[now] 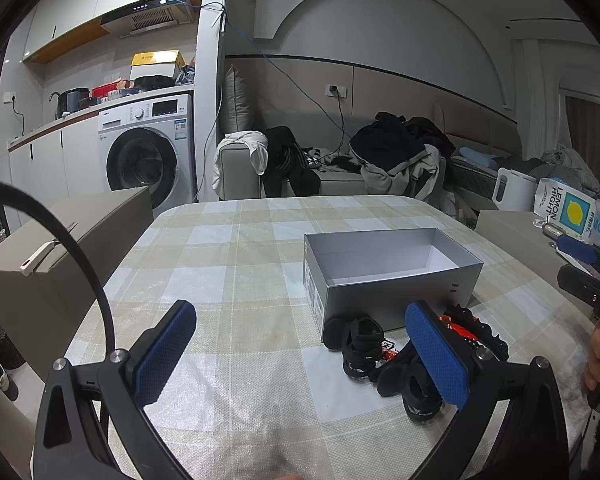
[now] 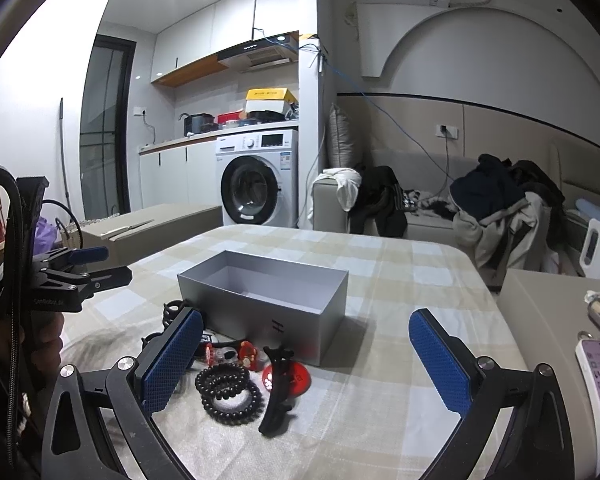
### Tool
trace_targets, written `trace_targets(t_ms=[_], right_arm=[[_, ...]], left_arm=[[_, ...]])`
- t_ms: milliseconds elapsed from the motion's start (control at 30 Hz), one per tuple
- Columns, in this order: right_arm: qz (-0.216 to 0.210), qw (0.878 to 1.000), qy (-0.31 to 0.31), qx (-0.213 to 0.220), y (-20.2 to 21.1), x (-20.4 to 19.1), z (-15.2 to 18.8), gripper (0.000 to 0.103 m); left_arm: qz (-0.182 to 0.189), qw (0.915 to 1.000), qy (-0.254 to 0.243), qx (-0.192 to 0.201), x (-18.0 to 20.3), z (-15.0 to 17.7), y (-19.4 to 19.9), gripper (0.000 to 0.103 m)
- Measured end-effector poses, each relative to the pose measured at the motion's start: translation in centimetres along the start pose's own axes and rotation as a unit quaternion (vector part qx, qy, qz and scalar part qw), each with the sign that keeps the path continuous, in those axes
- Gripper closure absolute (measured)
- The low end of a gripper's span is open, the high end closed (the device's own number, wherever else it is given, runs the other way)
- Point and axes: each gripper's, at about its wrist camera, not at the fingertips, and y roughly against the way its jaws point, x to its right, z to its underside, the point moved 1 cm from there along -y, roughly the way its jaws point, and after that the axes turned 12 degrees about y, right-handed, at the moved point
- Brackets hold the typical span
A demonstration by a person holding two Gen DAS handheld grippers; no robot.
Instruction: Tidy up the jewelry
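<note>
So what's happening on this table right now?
A person holds two grippers over a checked tablecloth. Both the left gripper and right gripper have open jaws and hold nothing. An open grey box looks empty as far as visible. Hair accessories lie in front of it: black spiral hair ties, a black claw clip and red pieces.

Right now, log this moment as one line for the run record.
left gripper open, empty | right gripper open, empty | grey box empty | hair ties, black claw clip on table beside box
</note>
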Motion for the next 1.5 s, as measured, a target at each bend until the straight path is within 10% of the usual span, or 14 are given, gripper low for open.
trace_targets(t_ms=[1500], right_arm=[[-0.003, 1.0, 0.007, -0.012, -0.19, -0.45, -0.17, 0.0]], left_arm=[[-0.005, 1.0, 0.003, -0.002, 0.06, 0.0, -0.13, 0.001]])
